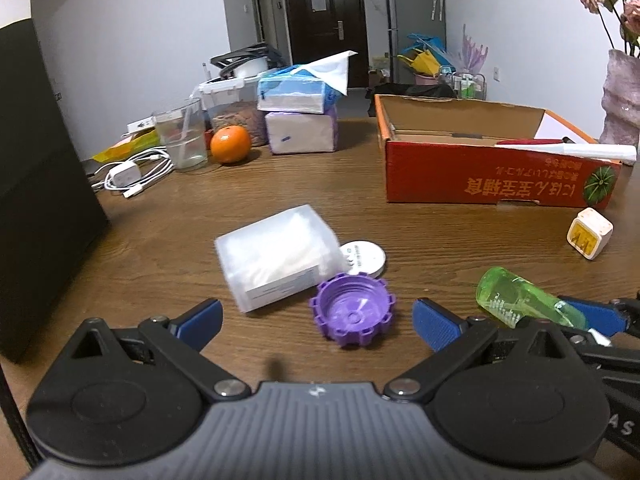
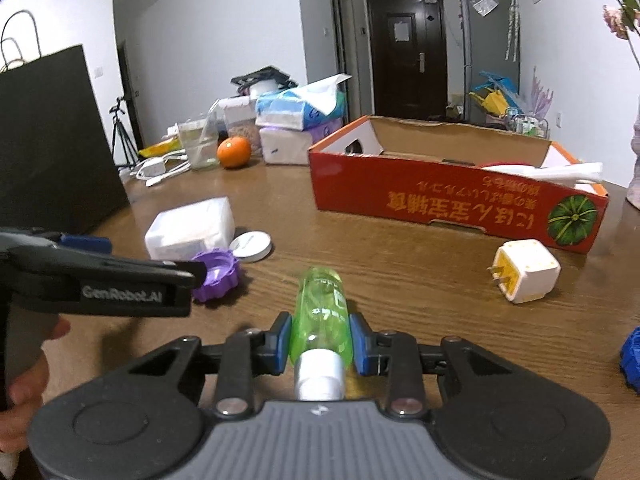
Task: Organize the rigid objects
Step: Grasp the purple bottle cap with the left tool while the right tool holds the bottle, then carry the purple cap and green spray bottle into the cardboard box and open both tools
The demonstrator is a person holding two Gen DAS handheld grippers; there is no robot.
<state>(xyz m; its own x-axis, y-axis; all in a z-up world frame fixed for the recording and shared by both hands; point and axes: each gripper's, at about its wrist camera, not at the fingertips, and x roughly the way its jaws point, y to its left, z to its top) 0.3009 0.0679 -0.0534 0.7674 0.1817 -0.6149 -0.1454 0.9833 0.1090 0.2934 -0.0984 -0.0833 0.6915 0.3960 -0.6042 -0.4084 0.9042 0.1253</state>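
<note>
My right gripper (image 2: pixel 320 340) is shut on a clear green bottle (image 2: pixel 322 312) with a white cap, held lengthwise just above the wooden table (image 2: pixel 400 272). That green bottle (image 1: pixel 520 300) also shows at the right of the left wrist view, between the right gripper's blue pads. My left gripper (image 1: pixel 318 320) stands open, its blue pads either side of a purple toothed lid (image 1: pixel 352 316) lying open side up on the table. The purple lid (image 2: pixel 216 274) sits just beyond the left gripper's tip in the right wrist view.
Behind the lid lie a clear plastic packet (image 1: pixel 276 256) and a white round disc (image 1: pixel 364 258). A white and yellow plug adapter (image 1: pixel 590 238) lies right of centre. An open red cardboard box (image 1: pixel 500 176) stands behind it. An orange (image 1: pixel 230 144), a glass, tissue packs and cables crowd the far left. A black bag (image 1: pixel 36 184) stands at left.
</note>
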